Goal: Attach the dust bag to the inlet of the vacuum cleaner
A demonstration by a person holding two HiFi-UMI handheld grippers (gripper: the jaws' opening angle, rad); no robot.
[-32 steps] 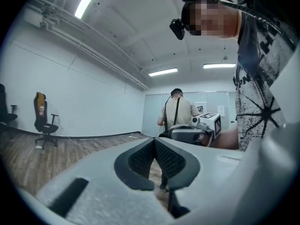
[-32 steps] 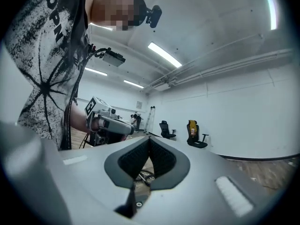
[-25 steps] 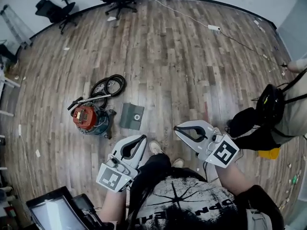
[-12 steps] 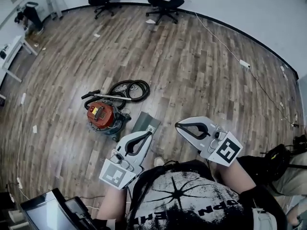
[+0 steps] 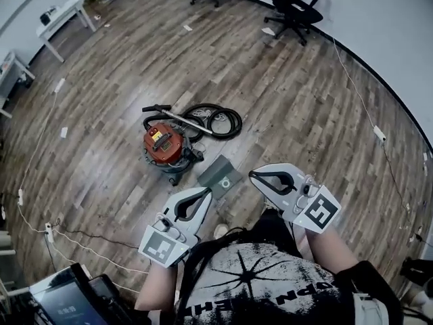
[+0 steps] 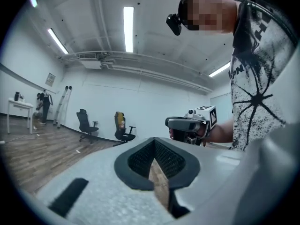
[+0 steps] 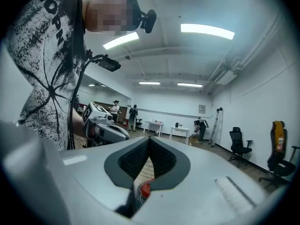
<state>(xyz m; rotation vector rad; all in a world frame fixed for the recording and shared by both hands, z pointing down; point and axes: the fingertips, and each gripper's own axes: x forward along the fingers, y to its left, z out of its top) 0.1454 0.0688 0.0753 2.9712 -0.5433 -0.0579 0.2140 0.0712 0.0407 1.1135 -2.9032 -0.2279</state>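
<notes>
Both claws were shut and empty.

- Left gripper [image 5: 204,193]: jaws pressed together with nothing between the pads. Its own view showed only a sliver of wood floor [image 5: 291,114] through the gap behind them.
- Right gripper [image 5: 252,175]: same, jaws closed on nothing. In its view a bit of the red vacuum top showed low down through the gap, far off and not held.
- You held both out in front of your chest, side by side and apart, tips pointing away from you. Neither touched anything.

The dust bag [image 5: 220,177] lay flat on the floor, a grey panel with its round opening facing up. It sat just beside the vacuum cleaner [image 5: 164,146], on the side nearer you. I could not tell whether the two touched. In the head view the bag sat just ahead of both claw tips, down at floor level.

The vacuum stood upright on the floor, red lid on top. Its black hose [image 5: 220,120] was coiled on the far side, with the wand [image 5: 177,116] lying across the coil.

An office chair [image 5: 295,9] stood by the far wall, and loose cables [image 5: 81,237] ran along the floor to your left.
</notes>
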